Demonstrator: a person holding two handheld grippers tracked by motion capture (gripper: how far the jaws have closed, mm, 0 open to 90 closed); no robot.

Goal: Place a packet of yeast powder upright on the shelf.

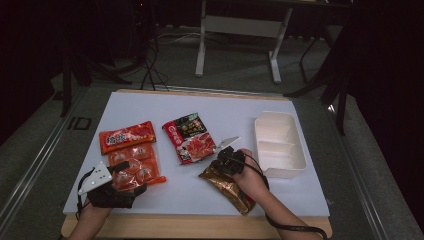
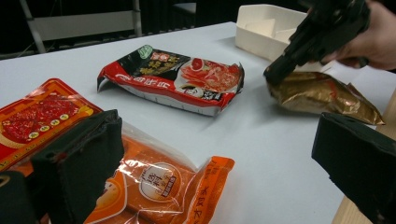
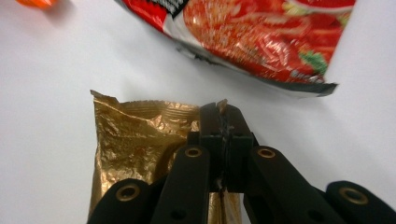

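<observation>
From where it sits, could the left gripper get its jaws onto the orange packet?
Probably yes: the left gripper already sits over the orange packet with its jaws wide apart, and nothing lies between them and the packet.

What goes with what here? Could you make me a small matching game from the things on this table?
Things:
1. gold packet
2. white tray
3. orange packet
4. red and black packet

Places:
a. empty, at the right of the table
b. pinched at its edge by the right claw
c. lying in the middle of the table
d. under the open left claw

Pairs: 1-b, 2-a, 3-d, 4-c
</observation>
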